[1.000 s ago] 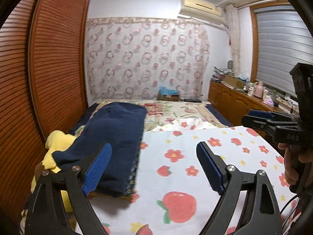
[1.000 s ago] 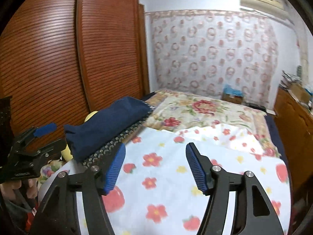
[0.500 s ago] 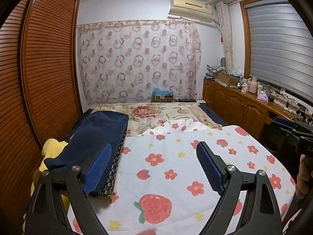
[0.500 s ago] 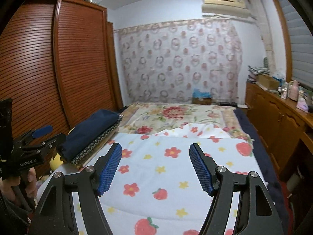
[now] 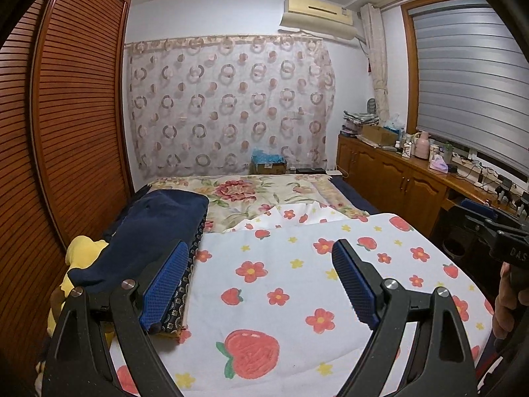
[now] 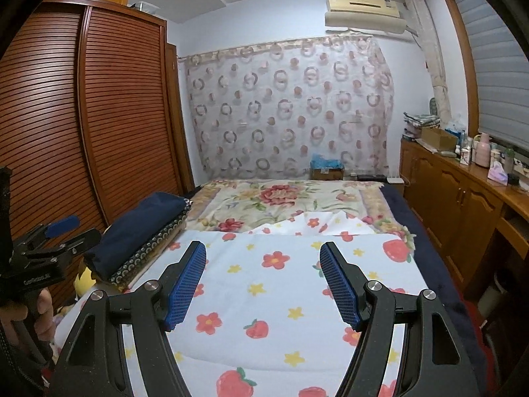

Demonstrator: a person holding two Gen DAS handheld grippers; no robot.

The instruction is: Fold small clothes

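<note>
Hovering above the near edge of the bed (image 5: 350, 195), the left gripper (image 5: 261, 284) was recorded with its blue pads (image 5: 353, 289) spread wide and nothing between them. The right gripper (image 6: 263, 284) was likewise held over the near part of the bed, jaws spread apart, empty, with no cloth touched by either pad.

Item one: a white cloth printed with red flowers and strawberries (image 5: 297, 274), laid flat over the near half of the bed, its far edge partly turned back in a loose fold (image 6: 317, 225).

Item two: a dark navy garment (image 5: 155, 231), folded and laid along the left edge of the bed, stacked on a dark patterned cloth (image 6: 155, 244) whose edge was seen beneath it.

Item three: a yellow soft thing (image 5: 81, 248), wedged at the near left corner of the bed beside the navy garment, partly hidden.

Item four: a floral bedspread (image 6: 281, 201), exposed over the far half of the bed.

Surroundings noted: a slatted wooden wardrobe (image 5: 76, 115) to the left, a ring-patterned curtain (image 5: 231, 106) at the far wall, a wooden cabinet (image 6: 463, 205) to the right. A hand (image 6: 36, 307) was seen on the left gripper's handle in the right wrist view.
</note>
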